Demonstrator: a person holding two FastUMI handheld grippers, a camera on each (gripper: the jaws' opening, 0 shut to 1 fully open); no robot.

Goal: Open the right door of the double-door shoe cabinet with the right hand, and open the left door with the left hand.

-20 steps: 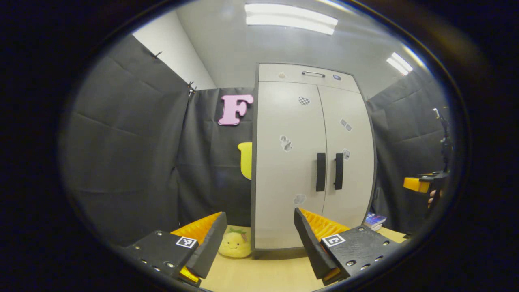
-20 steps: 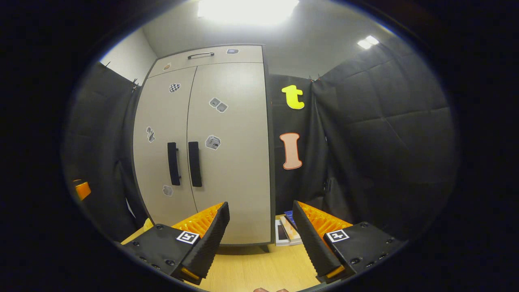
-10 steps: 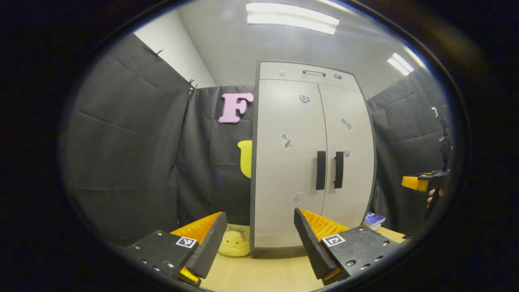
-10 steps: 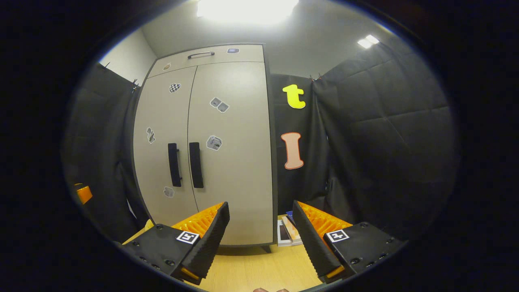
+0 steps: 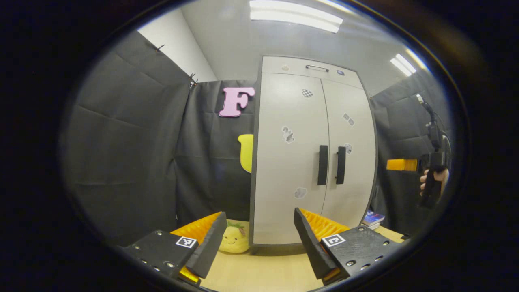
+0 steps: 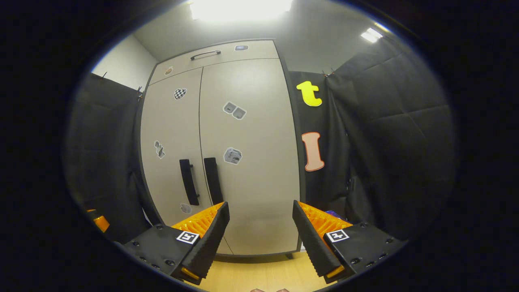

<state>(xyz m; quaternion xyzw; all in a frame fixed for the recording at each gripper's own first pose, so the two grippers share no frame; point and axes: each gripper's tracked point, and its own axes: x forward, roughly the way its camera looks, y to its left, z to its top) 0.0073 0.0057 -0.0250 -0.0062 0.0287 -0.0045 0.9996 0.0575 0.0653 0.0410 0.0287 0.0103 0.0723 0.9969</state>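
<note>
Pale wooden surface [image 5: 267,271] runs from under both cameras to the foot of the cabinet. Nearest in the left gripper view, the left gripper [image 5: 259,243] has its fingers spread wide and holds nothing; in the right gripper view the right gripper [image 6: 259,239] is likewise wide and empty. Beyond them stands the tall light-grey double-door shoe cabinet [image 5: 312,121], with its left door [image 5: 290,162] and right door [image 6: 251,162] both shut and flush. The two black vertical bar handles sit side by side at the middle seam: the left handle [image 5: 322,165] and the right handle [image 6: 213,180]. Neither gripper touches a handle, so by my reading nothing of the task is done yet; both doors are left to open, the right one first.

Beside the cabinet's left foot, the left gripper view shows a yellow smiling plush toy [image 5: 234,239], a small stack of books [image 5: 374,219] at the right foot, and, farther off at the right, the other gripper held in a hand [image 5: 433,180]. The right gripper view looks at the right door more squarely.
</note>
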